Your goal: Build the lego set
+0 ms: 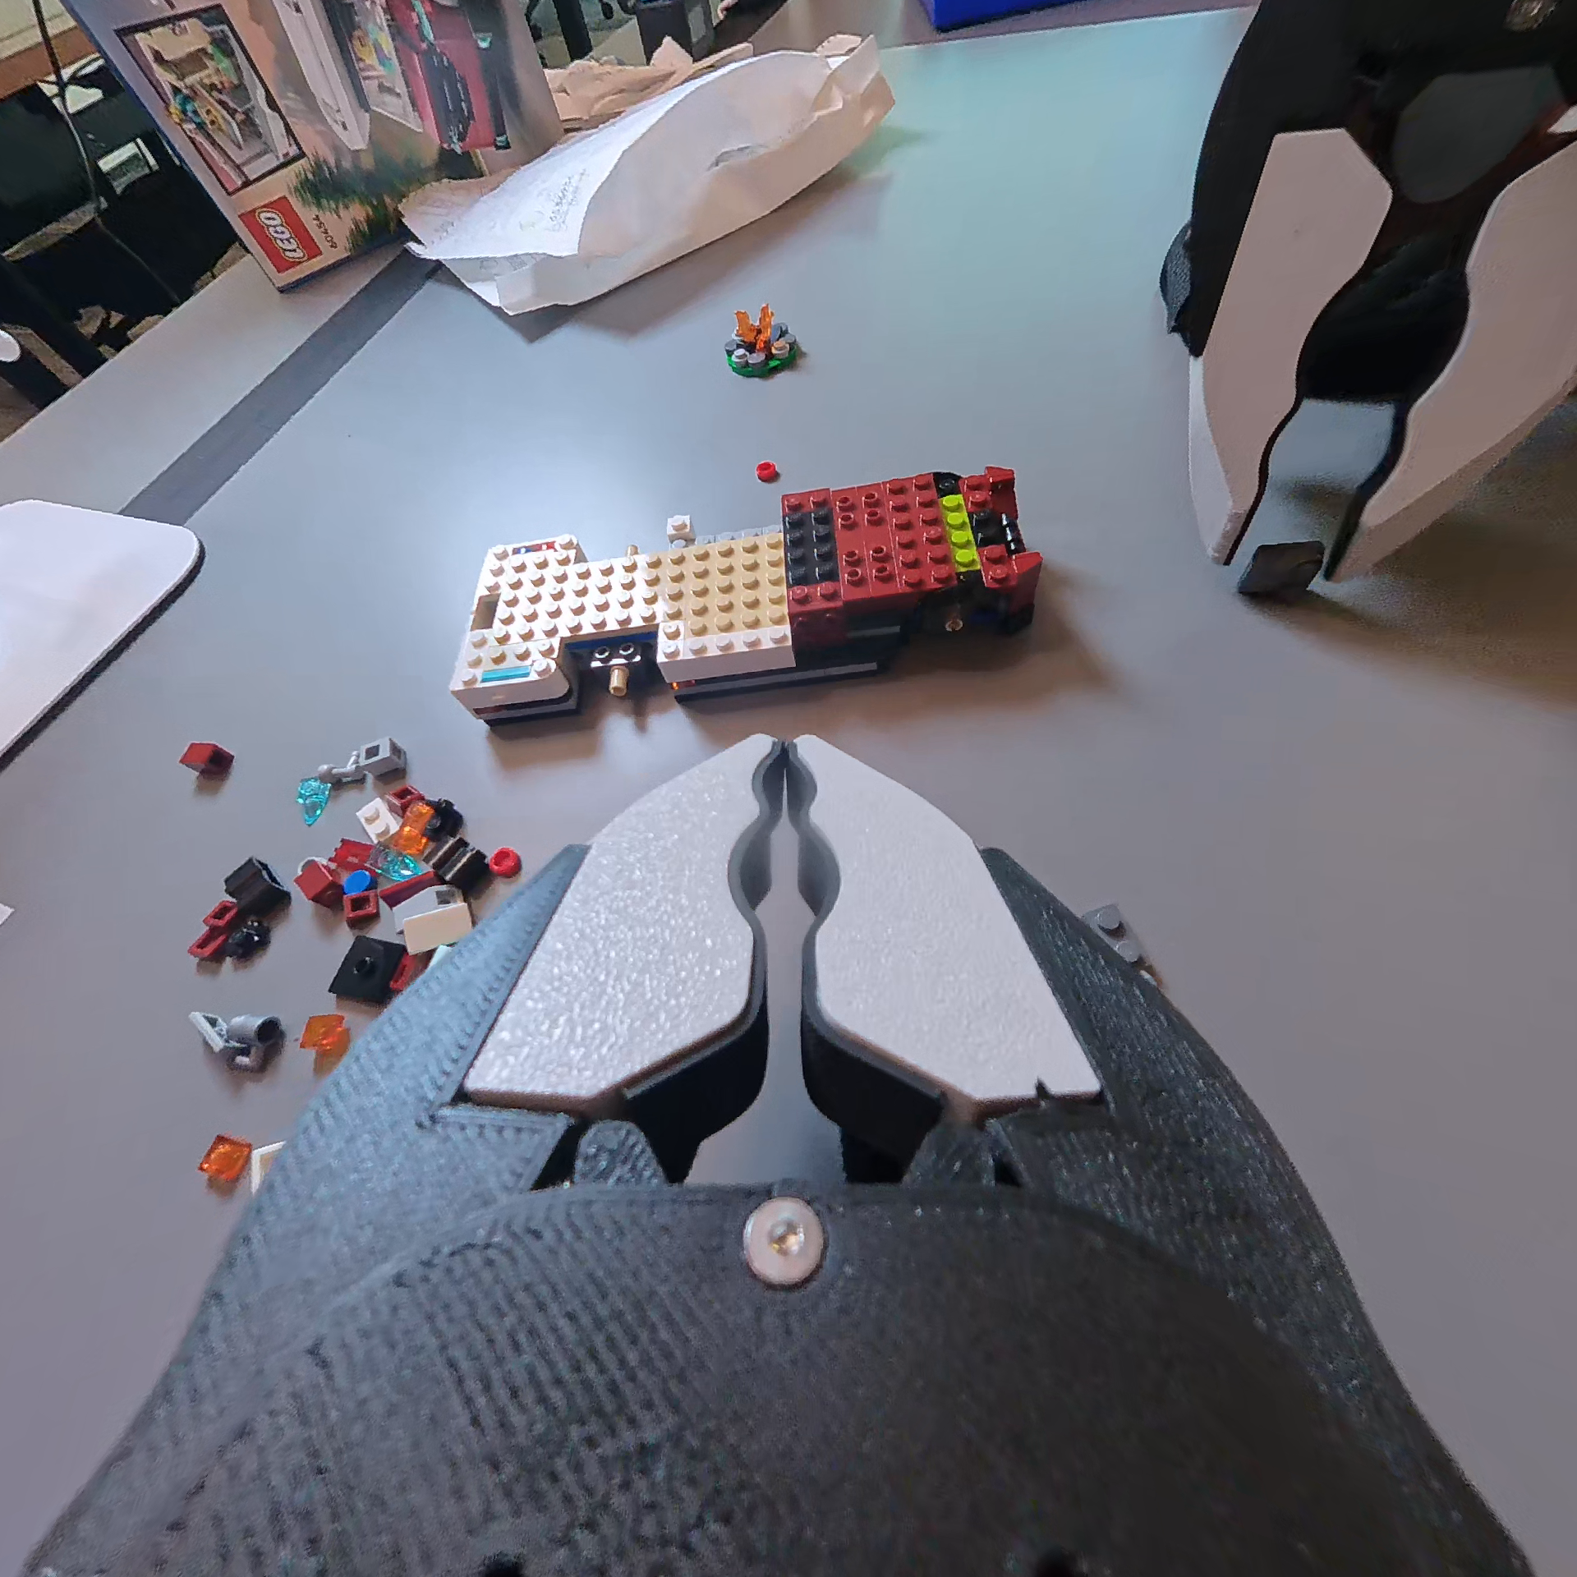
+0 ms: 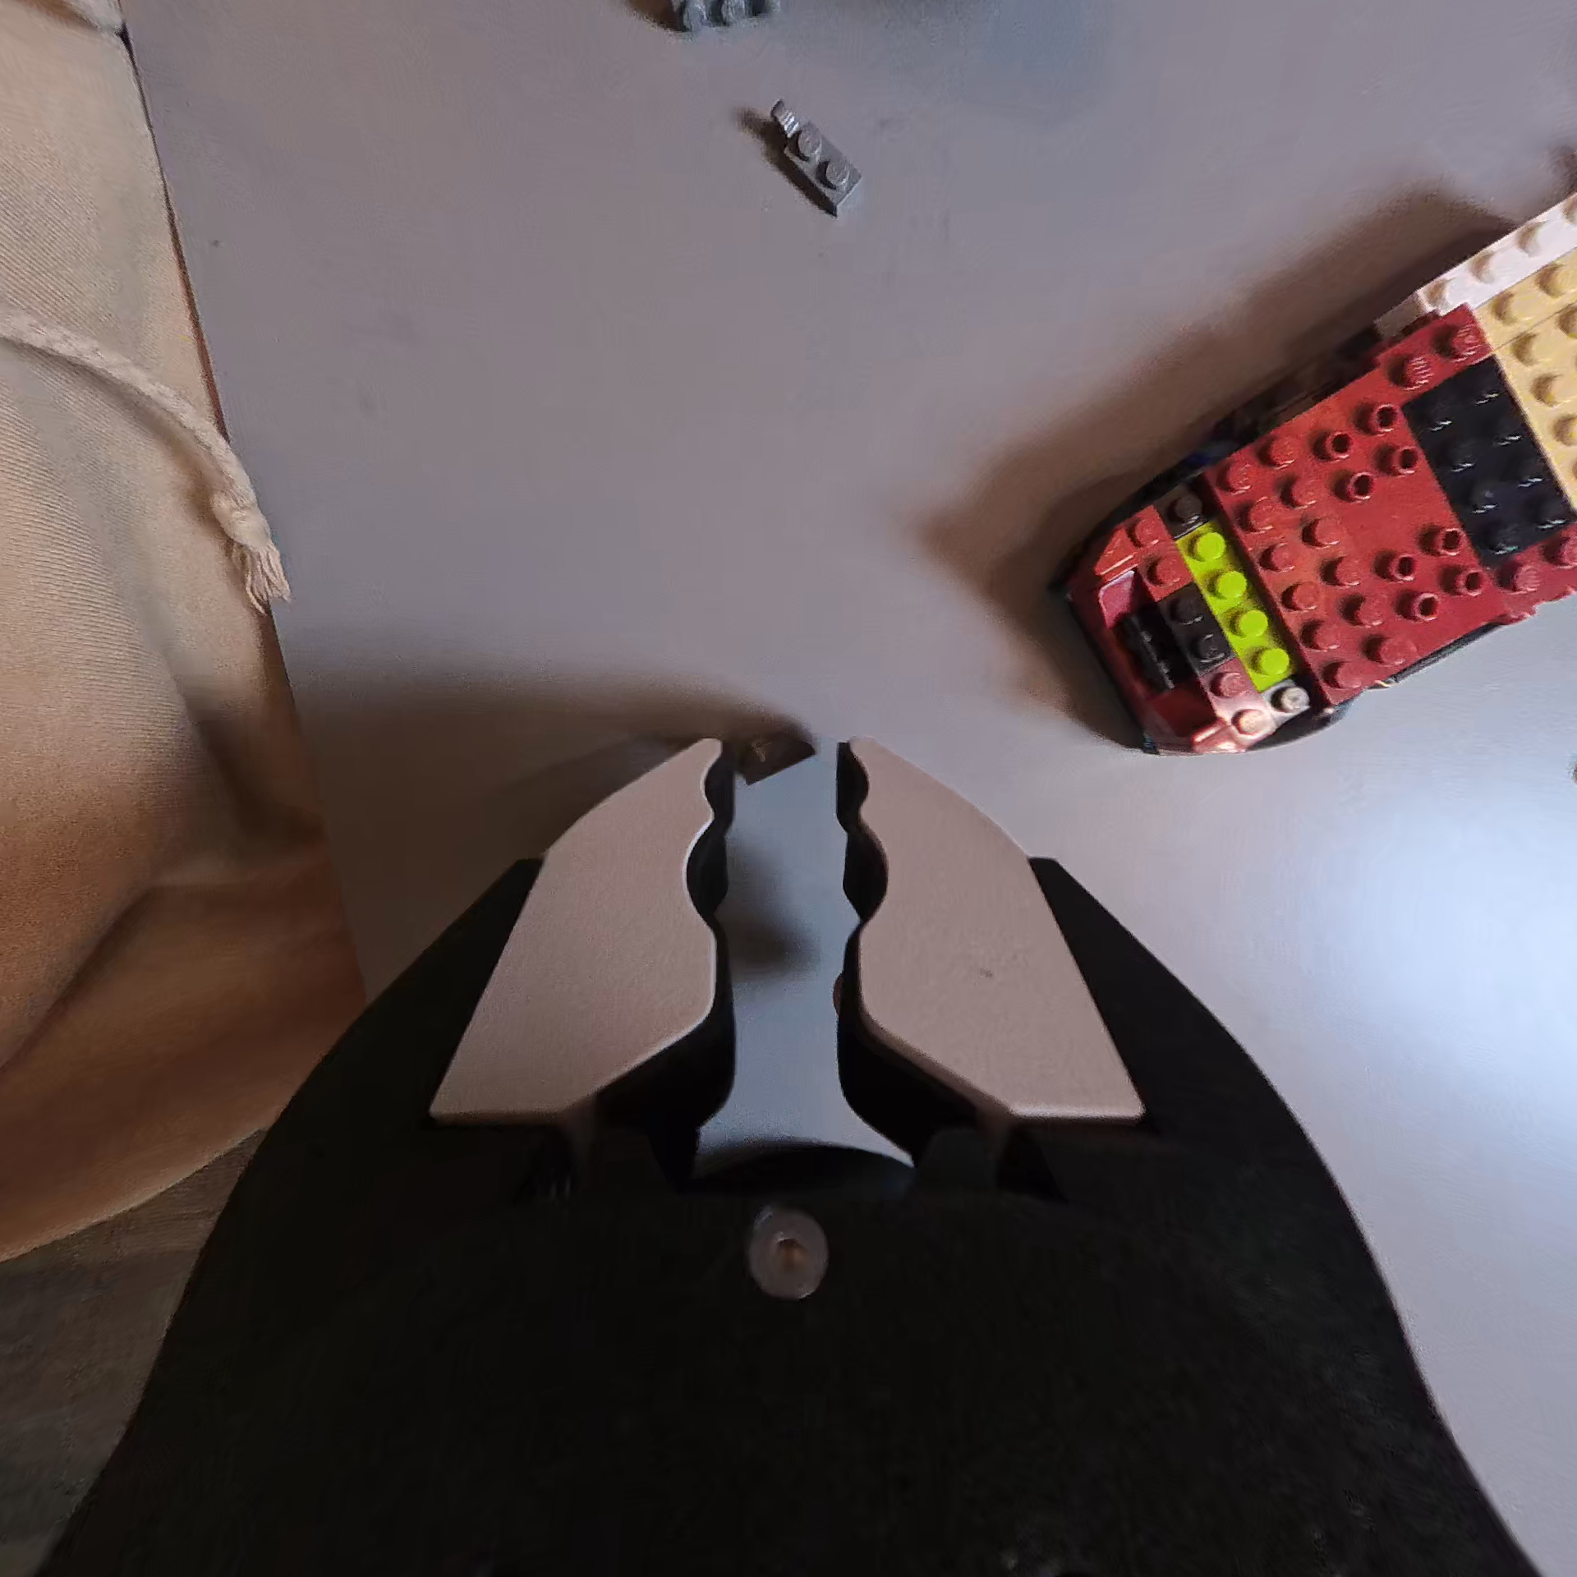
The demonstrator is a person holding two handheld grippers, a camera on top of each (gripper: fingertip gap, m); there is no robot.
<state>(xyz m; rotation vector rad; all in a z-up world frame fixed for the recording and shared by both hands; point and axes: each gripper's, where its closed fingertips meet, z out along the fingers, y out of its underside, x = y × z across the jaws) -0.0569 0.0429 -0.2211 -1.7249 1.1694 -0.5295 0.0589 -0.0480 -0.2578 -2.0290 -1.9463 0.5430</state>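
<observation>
Left wrist view: my left claw (image 1: 783, 744) is clenched on nothing at frame centre, just below the brick model (image 1: 751, 589); loose bricks (image 1: 341, 870) lie lower left. My right claw (image 1: 1280, 563) stands released over a dark piece (image 2: 772, 755), not gripping it.

Left wrist camera looks low across the grey tabletop (image 1: 1109, 853); right looks steeply down, close. Both catch the studded white, tan and dark-red brick model (image 1: 751, 589) (image 2: 1365, 546).
</observation>
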